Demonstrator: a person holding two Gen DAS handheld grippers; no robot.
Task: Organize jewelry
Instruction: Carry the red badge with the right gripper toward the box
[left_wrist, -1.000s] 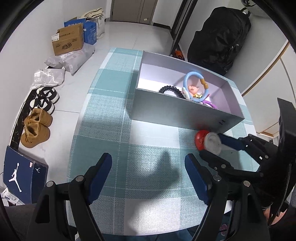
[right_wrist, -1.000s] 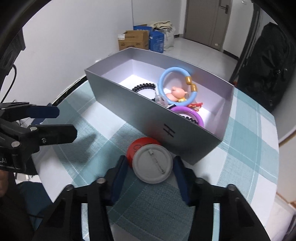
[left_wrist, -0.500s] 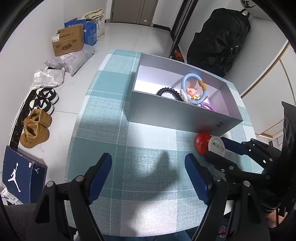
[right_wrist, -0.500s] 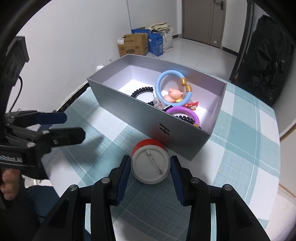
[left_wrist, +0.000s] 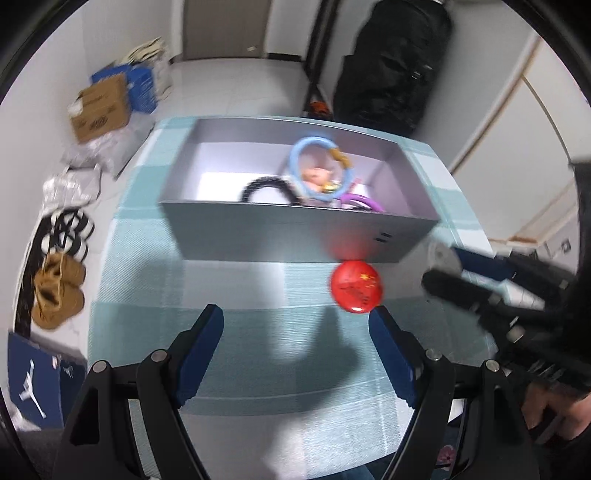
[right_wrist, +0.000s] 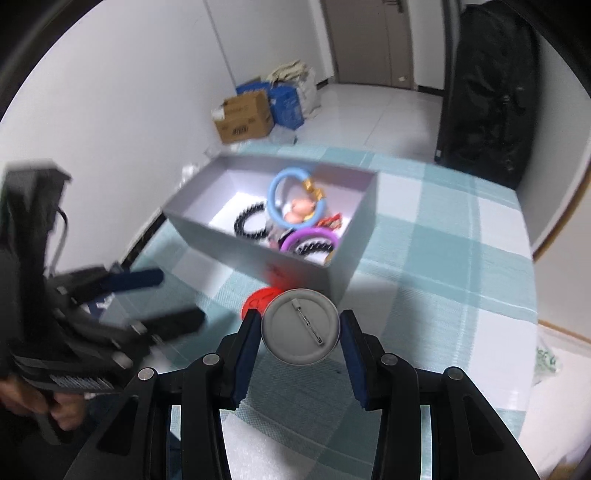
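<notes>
- Right hand-held gripper (right_wrist: 300, 330) pinches a round pin badge (right_wrist: 300, 325) by its rim, one finger on either side; held edge-on like this, the disc sits flat between the pads with its back to the camera.
- That badge shows a pale grey metal back with a safety-pin clasp running slantwise across it; its front cannot be seen from either view.
- It hangs above the counter (right_wrist: 443, 266), just short of the near wall of the grey box (right_wrist: 295, 258), which I judge to be where it is headed.
- A second badge, the red badge (left_wrist: 356, 287), lies face up on the checked cloth just beside the box's front wall, throwing a red glow onto that wall; it has yellow marks on its glossy face, too blurred to read.
- Left hand-held gripper (left_wrist: 295, 347) is spread wide and carries nothing, its fingers low over the cloth with the red badge just ahead of the right finger, a placing that suits reaching for it next.
- Inside the box lie a blue ring (right_wrist: 295, 201) with gold beads, a pink figure, a black coiled hair tie (right_wrist: 251, 223) and a purple ring (right_wrist: 310, 240), all crowded toward one end.
</notes>
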